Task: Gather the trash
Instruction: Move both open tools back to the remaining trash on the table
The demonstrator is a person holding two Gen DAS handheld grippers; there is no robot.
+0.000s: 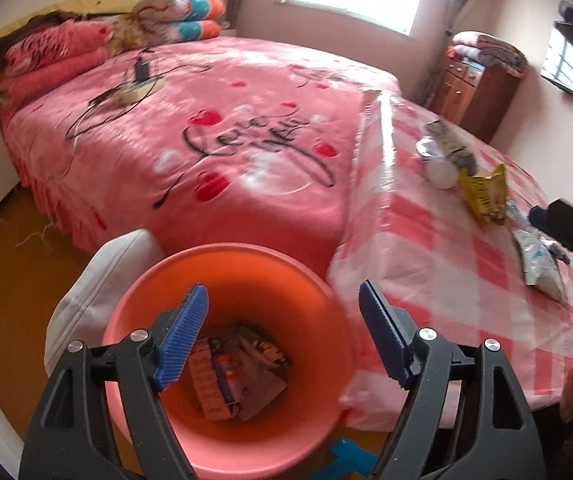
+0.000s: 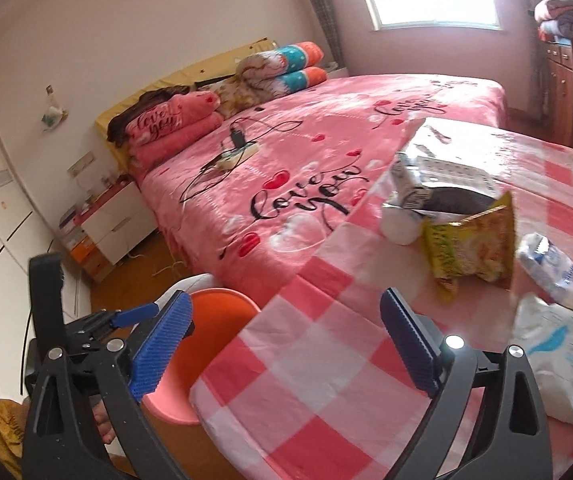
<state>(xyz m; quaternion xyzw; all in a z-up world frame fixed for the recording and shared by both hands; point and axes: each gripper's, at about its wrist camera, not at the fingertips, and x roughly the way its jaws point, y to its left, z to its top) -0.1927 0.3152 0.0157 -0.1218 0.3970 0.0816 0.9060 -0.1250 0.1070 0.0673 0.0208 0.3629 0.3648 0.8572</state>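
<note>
My left gripper [image 1: 282, 316] is open and empty above an orange bin [image 1: 222, 264] on the floor. Several wrappers [image 1: 238, 372] lie at the bin's bottom. My right gripper [image 2: 286, 328] is open and empty over the near edge of a pink checked table [image 2: 326, 380]. On the table lie a yellow snack bag [image 2: 470, 248], a white plastic bag [image 2: 562, 364], a crumpled clear bottle [image 2: 550, 268], a silver and black wrapper [image 2: 438, 188] and a white cup [image 2: 398, 224]. The yellow bag [image 1: 482, 196] and a silver packet [image 1: 538, 256] also show in the left wrist view.
A pink bed [image 1: 206, 128] with folded blankets and a power strip with cables [image 1: 134, 88] stands beyond the bin. A white stool [image 1: 86, 280] sits left of the bin. A wooden cabinet [image 1: 474, 92] stands at the far wall. A white nightstand [image 2: 114, 220] is beside the bed.
</note>
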